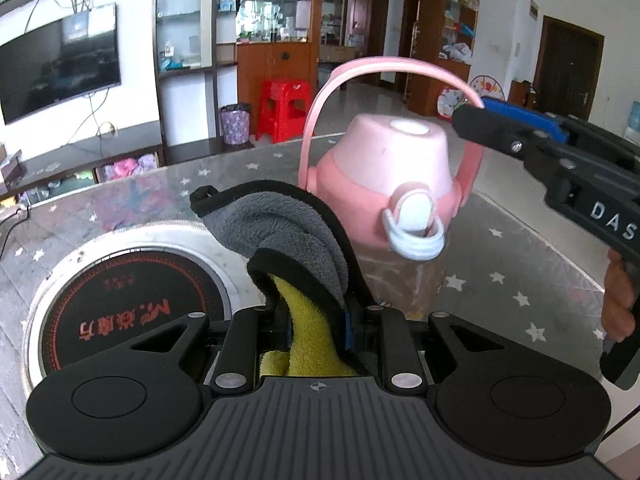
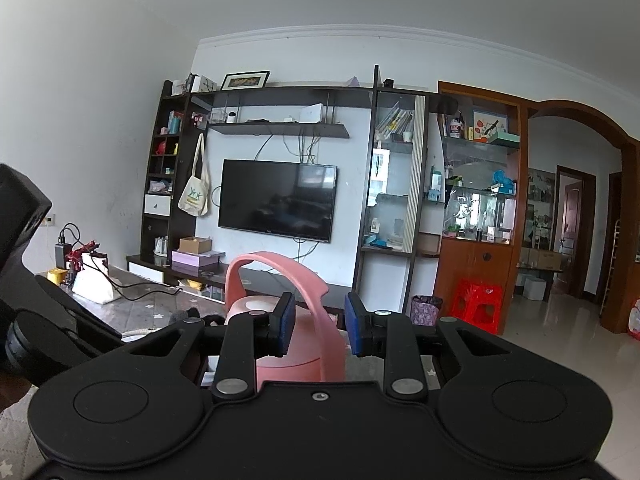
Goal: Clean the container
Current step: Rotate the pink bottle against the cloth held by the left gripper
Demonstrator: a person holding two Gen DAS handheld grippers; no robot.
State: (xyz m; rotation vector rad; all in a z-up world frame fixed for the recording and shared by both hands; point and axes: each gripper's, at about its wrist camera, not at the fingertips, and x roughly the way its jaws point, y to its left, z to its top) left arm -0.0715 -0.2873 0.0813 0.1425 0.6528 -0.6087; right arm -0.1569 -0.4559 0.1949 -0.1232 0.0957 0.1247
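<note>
A home living room: wall-mounted television (image 2: pixel 277 200), shelving (image 2: pixel 166 168), red plastic stool (image 2: pixel 476 306).

pink plastic bottle with loop handle (image 1: pixel 394 184): smooth plastic; the lid looks matt, the lower body clear and see-through.
pale blue flip clasp (image 1: pixel 414 236): smooth, slightly glossy plastic.
grey and yellow cloth with black edging (image 1: pixel 294 240): soft, fluffy fleece, matt; the grey side short-piled, the yellow side rougher and looped.
left gripper (image 1: pixel 316 320): matt black plastic, ribbed top plate, shiny metal screw heads.
right gripper (image 2: pixel 316 326): matt black plastic with textured blue pads (image 2: pixel 354 326).
star-printed table cover (image 1: pixel 500 280): glossy, reflective, smooth sheet.
round cooktop (image 1: pixel 132 304): glossy black glass face inside a brushed metal ring.
red stool (image 1: pixel 284 110): shiny moulded plastic.
cabinet (image 2: pixel 476 264): polished brown wood.
</note>
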